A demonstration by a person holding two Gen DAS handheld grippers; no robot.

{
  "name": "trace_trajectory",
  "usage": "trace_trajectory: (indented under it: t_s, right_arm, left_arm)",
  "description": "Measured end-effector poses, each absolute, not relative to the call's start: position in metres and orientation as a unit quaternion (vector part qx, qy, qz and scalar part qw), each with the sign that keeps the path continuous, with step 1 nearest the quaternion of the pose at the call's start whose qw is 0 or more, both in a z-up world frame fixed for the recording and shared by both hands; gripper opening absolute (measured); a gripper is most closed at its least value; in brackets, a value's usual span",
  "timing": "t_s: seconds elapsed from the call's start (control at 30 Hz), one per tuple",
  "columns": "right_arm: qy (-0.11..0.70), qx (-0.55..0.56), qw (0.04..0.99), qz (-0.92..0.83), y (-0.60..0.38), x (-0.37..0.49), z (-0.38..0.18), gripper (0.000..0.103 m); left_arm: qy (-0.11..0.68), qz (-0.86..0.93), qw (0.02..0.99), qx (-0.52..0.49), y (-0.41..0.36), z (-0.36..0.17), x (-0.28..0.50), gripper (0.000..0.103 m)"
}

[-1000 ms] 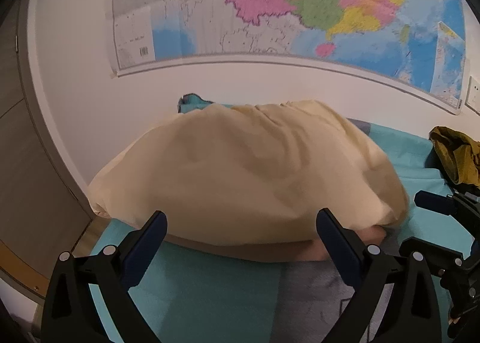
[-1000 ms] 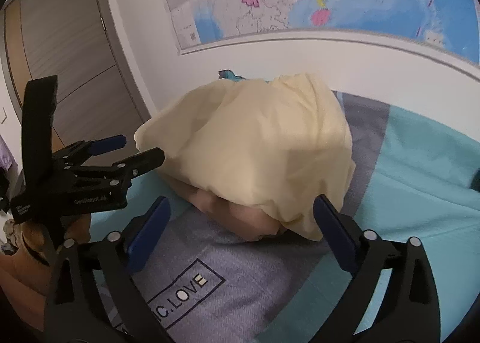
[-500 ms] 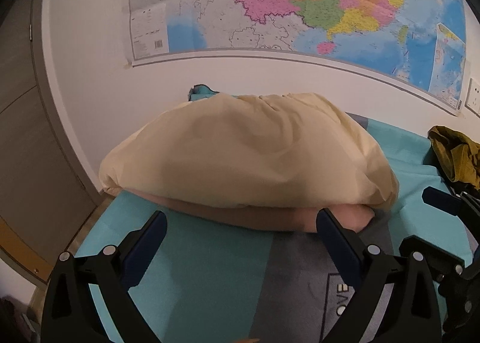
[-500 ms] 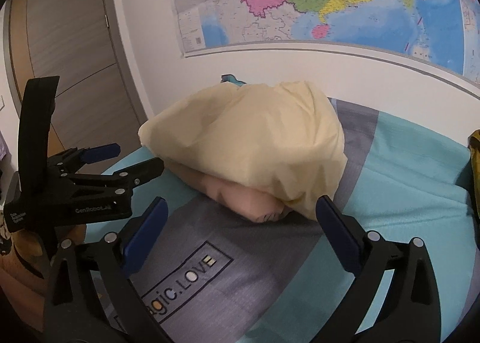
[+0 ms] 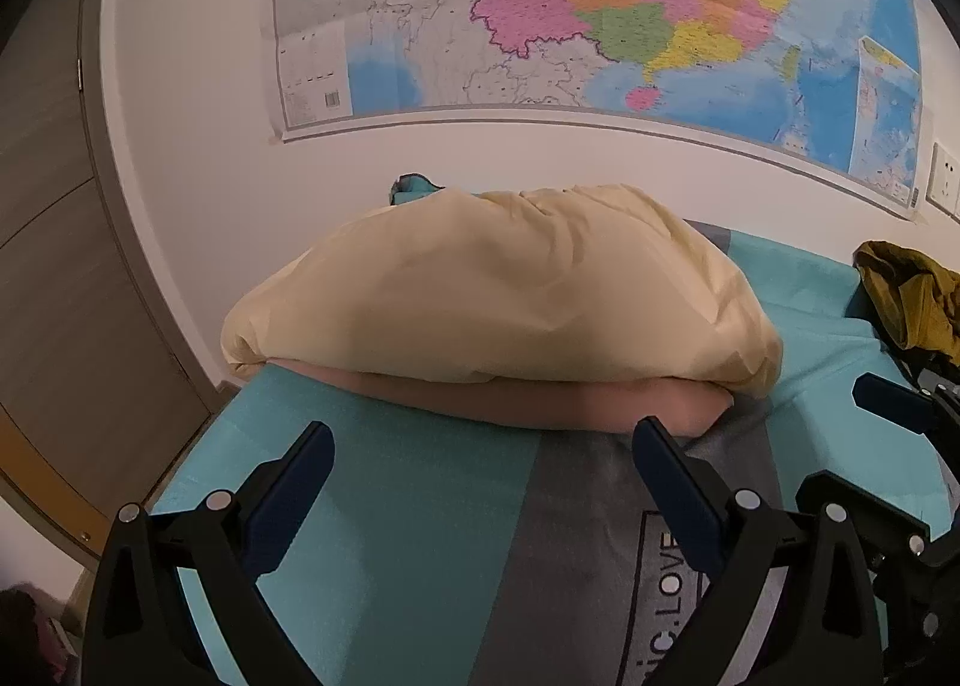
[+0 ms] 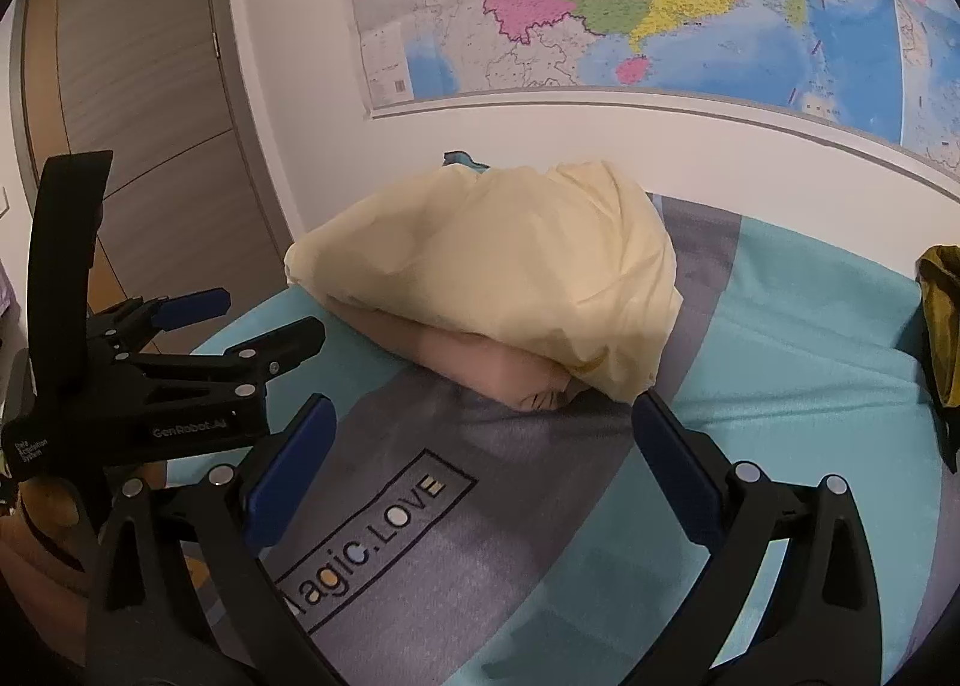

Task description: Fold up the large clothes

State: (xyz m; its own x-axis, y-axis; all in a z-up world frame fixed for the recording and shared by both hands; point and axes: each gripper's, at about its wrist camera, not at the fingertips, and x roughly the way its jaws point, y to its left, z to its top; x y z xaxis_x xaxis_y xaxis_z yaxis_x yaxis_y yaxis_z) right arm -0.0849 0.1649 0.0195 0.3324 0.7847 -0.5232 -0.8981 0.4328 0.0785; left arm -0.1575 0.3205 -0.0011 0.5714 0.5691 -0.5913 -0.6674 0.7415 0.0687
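Observation:
A cream-yellow garment (image 5: pixel 498 290) lies in a puffy folded heap on top of a folded pink garment (image 5: pixel 540 401) at the far end of the bed, by the wall. It also shows in the right wrist view (image 6: pixel 510 272), with the pink garment (image 6: pixel 480 362) under it. My left gripper (image 5: pixel 480 470) is open and empty, short of the heap. My right gripper (image 6: pixel 480 446) is open and empty, also short of the heap. The left gripper (image 6: pixel 198 338) shows at the left of the right wrist view.
The bed has a teal and grey cover (image 5: pixel 420 506) with a "Magic.LOVE" label (image 6: pixel 372 536). An olive-brown garment (image 5: pixel 906 296) lies crumpled at the right. A wall map (image 5: pixel 570 14) hangs behind. A wooden door (image 6: pixel 132 116) stands at the left.
Both grippers have drawn back from the heap. The cream garment has settled lower and flatter on the pink one.

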Motion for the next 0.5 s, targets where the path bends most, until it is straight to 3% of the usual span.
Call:
trace_trajectory:
  t_s: [0.5]
  right_arm:
    - [0.254, -0.115, 0.804, 0.525, 0.155, -0.094, 0.014, 0.097]
  left_arm:
    - [0.303, 0.356, 0.881, -0.078, 0.308, -0.002, -0.165, 0.096]
